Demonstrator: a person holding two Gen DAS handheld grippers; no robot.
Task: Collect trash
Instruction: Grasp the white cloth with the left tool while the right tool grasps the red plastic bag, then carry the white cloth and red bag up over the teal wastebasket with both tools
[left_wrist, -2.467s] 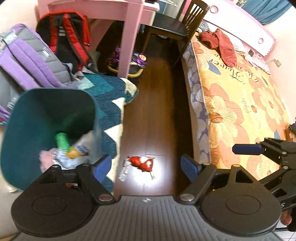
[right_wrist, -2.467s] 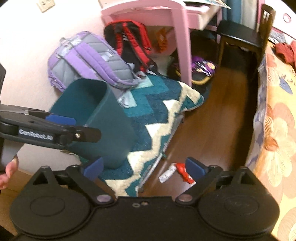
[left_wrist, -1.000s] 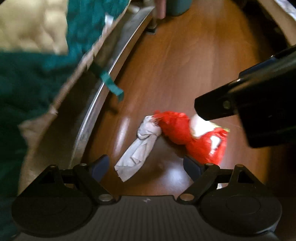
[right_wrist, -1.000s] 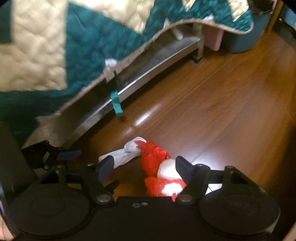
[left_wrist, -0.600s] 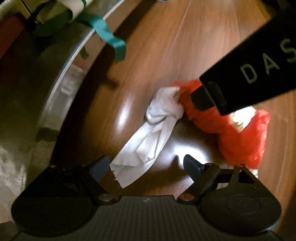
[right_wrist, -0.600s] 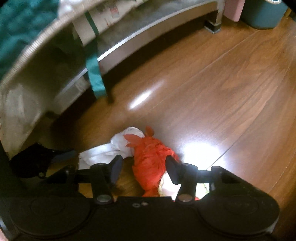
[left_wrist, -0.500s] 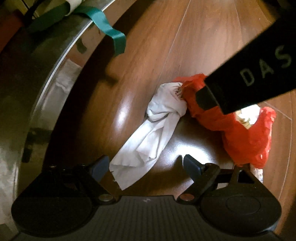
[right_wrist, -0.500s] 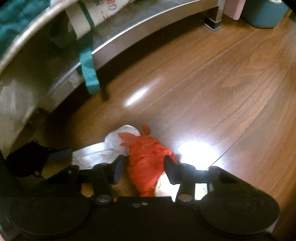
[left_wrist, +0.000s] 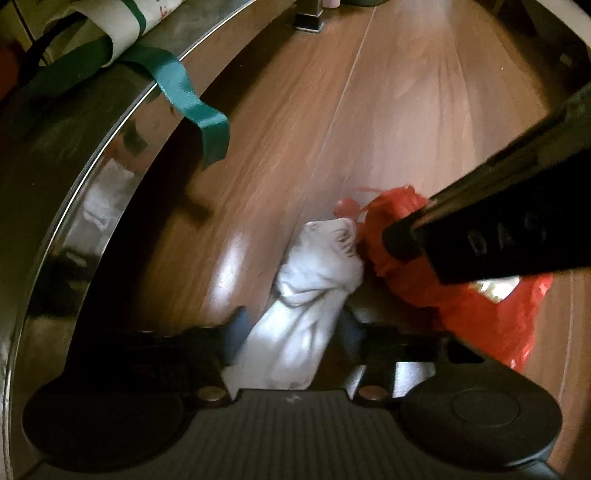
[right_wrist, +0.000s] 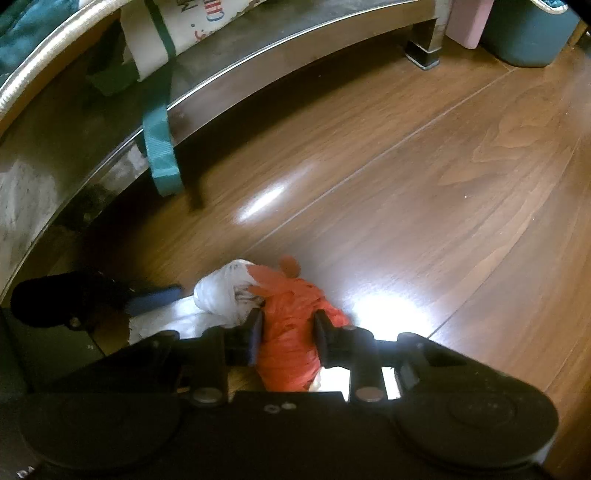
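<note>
Both grippers point down at the wood floor (right_wrist: 424, 155). Left gripper (left_wrist: 291, 328) is closing, narrow, with the white crumpled tissue (left_wrist: 310, 280) between its pads. Right gripper (right_wrist: 288, 328) is closing on the red plastic wrapper (right_wrist: 288, 332), pads touching it. Wrapper lies at 3 o'clock of the tissue, touching. Green strap (right_wrist: 160, 162) hangs at 10 o'clock.

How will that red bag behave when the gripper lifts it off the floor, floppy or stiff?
Probably floppy: the red bag is crumpled thin plastic, bunching between the closing jaws of the right gripper. It looks light, so it should lift easily. Its loose end spreads beyond the grip and will likely dangle. It touches the white rag, which might drag along, though the left gripper is closing round that.
</note>
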